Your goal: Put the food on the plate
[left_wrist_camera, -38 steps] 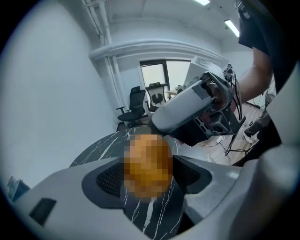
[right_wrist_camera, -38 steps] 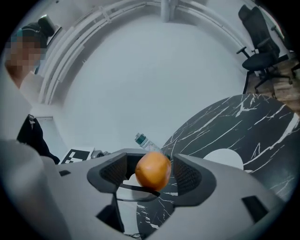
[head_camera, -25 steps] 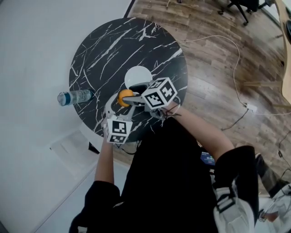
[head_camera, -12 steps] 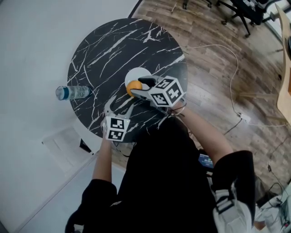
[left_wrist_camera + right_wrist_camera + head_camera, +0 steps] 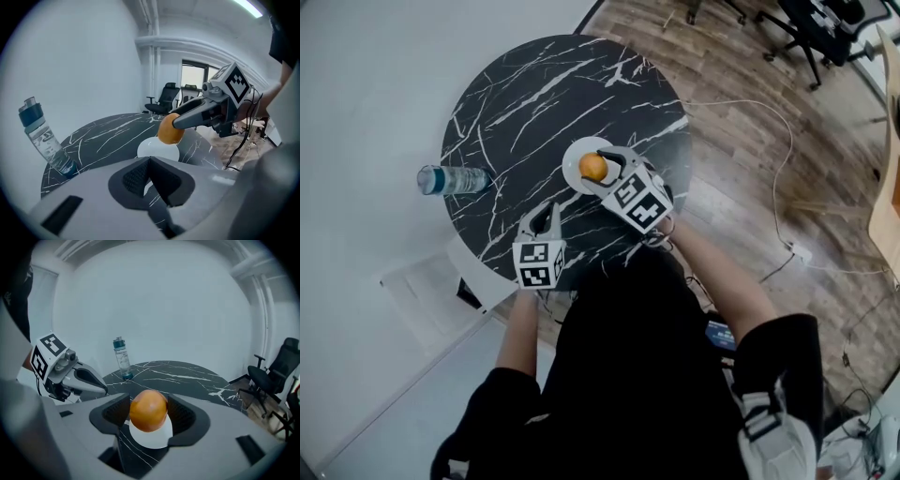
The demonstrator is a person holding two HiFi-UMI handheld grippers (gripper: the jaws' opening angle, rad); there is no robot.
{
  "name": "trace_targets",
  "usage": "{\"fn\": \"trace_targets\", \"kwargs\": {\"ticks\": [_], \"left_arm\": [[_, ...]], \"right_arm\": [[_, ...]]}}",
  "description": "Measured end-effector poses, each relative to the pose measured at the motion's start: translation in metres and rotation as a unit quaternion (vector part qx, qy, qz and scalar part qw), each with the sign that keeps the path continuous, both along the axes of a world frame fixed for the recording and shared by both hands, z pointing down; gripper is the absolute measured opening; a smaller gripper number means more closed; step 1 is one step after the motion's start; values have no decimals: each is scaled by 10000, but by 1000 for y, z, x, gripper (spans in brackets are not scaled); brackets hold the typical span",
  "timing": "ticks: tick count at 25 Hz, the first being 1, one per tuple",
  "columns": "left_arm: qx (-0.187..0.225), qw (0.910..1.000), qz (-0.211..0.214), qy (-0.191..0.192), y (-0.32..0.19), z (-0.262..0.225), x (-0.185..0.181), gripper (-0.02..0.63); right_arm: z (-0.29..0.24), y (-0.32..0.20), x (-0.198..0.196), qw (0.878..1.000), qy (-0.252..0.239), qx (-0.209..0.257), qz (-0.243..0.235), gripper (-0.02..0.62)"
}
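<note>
An orange [image 5: 593, 167] [image 5: 148, 410] [image 5: 169, 129] hangs above the small white plate [image 5: 575, 159] [image 5: 149, 437] [image 5: 154, 150] on the round black marble table [image 5: 525, 103]. My right gripper [image 5: 605, 167] [image 5: 148, 414] is shut on the orange, its pads pressing both sides. My left gripper [image 5: 545, 214] [image 5: 149, 176] is shut with nothing between its jaws. It rests over the table's near edge, left of the plate and apart from the orange.
A clear water bottle [image 5: 454, 178] [image 5: 122, 358] [image 5: 44, 140] with a blue cap stands at the table's left edge. Wooden floor with a cable [image 5: 783, 150] lies to the right, and office chairs [image 5: 797, 23] stand beyond.
My right gripper carried the orange up and to the right, from beside my left gripper to over the white plate. My left gripper's jaws have closed and it stayed near the table edge.
</note>
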State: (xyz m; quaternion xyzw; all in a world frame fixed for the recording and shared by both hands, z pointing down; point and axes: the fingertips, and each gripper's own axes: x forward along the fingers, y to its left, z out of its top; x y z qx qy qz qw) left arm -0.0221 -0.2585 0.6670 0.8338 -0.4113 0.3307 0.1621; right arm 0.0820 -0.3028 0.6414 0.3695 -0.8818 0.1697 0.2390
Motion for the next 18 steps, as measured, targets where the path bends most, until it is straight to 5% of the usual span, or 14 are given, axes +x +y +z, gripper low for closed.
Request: {"fn": "trace_targets", "kwargs": {"ticks": [7,12,18], "left_arm": [[-396,9959,-707,406,1,10,-10,2],[-409,9944,-891,397,2,15,-15,2],[-420,9908,-1216,415,1,19,-23,2]], "right_arm": [[11,-7,-6,9961,768,326,-285,242],[32,-13,-4,9775,1873,721,-653,242],[55,-21,-6,9671,2309,789,-715,244]]}}
